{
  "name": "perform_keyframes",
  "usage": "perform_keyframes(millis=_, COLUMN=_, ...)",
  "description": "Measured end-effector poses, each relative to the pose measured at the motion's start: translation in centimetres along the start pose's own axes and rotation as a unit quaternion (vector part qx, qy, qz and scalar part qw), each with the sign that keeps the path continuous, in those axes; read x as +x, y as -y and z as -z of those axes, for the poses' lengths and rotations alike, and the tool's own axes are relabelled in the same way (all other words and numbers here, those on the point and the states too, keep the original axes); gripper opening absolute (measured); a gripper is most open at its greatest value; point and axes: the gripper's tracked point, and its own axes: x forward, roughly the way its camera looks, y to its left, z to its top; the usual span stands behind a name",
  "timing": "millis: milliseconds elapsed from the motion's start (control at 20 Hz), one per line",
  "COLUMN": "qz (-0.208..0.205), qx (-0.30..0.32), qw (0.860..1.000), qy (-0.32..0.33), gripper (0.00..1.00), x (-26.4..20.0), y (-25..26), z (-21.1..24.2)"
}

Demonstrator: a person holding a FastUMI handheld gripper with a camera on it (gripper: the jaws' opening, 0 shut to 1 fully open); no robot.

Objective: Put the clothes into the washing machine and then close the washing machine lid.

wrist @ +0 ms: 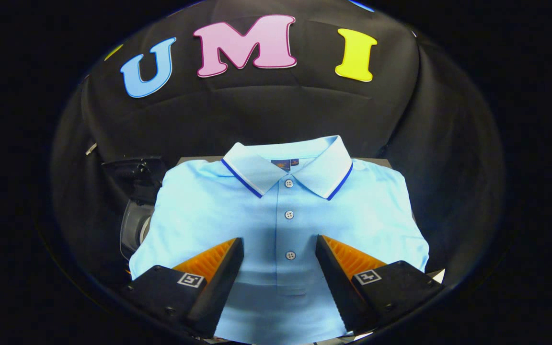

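A light blue polo shirt [237, 215] lies folded and flat, collar away from me, with a dark blue stripe on the collar edge and a row of buttons down the middle. My gripper [280, 247] hovers over the shirt's lower front, open, the button placket showing between its fingers. Nothing is held. To the left of the shirt, partly under its sleeve edge, a dark and grey appliance [134, 218] shows; I cannot tell whether it is the washing machine.
The shirt rests on a surface whose far edge [376, 160] peeks out behind the collar. Black cloth walls close in behind and on both sides. A white scrap [440, 275] shows by the right finger.
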Motion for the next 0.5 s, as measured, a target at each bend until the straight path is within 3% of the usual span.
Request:
perform_keyframes(millis=200, qz=0.001, qx=0.0, qw=1.0, qy=-0.011, gripper=0.84, x=-0.04, y=0.09, z=0.03)
perform_keyframes(millis=300, qz=0.004, qx=0.007, qw=1.0, qy=-0.008, gripper=0.52, x=-0.02, y=0.15, z=-0.1)
perform_keyframes(millis=500, qz=0.006, qx=0.0, qw=1.0, qy=-0.014, gripper=0.52, x=0.03, y=0.12, z=0.02)
